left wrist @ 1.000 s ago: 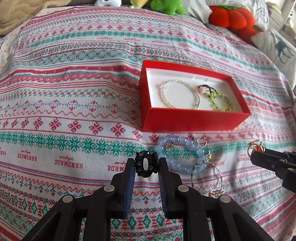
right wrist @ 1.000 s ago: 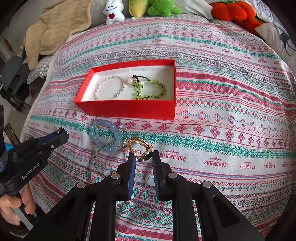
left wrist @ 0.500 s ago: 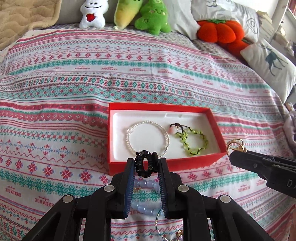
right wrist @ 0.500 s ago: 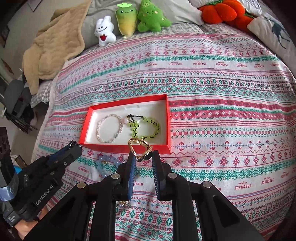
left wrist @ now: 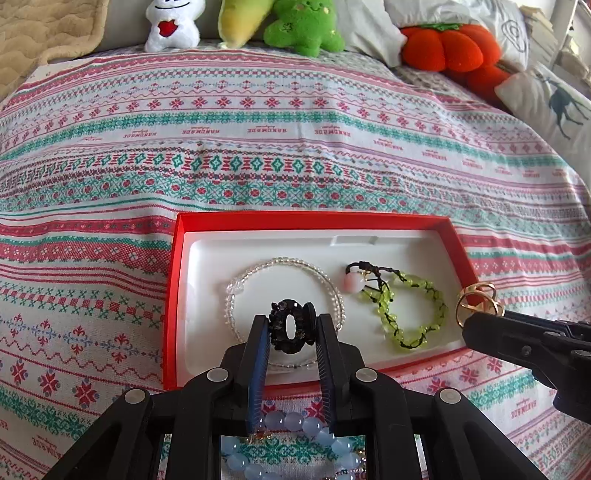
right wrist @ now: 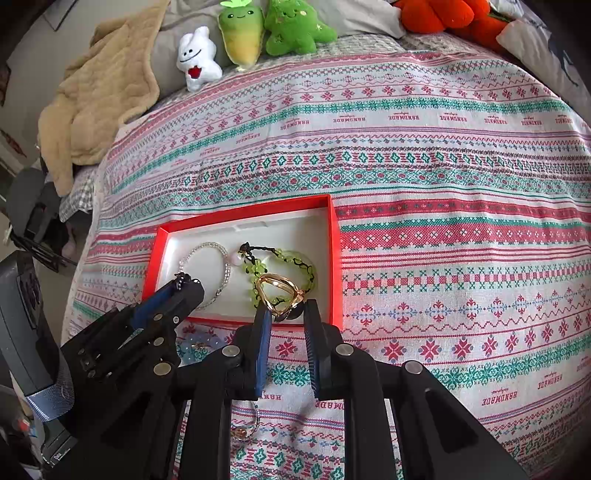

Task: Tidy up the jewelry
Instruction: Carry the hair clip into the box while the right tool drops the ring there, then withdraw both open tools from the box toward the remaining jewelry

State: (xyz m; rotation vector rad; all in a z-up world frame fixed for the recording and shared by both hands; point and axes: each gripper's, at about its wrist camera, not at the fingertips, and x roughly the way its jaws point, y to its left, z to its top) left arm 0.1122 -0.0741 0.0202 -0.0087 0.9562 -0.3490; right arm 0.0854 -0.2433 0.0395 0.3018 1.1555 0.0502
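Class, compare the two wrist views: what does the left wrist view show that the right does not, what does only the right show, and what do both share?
Only the left wrist view shows the black ring clearly, clamped in the left gripper, and the deer pillow. Only the right wrist view shows the whole beige blanket and the bed's left edge. Both show the red box with a clear bracelet and a green bracelet, and the gold ring in the right gripper.

A patterned bedspread [left wrist: 258,155] carries 3 plush toys [right wrist: 255,35], an orange pumpkin cushion [left wrist: 448,50] and a beige blanket [right wrist: 99,96].
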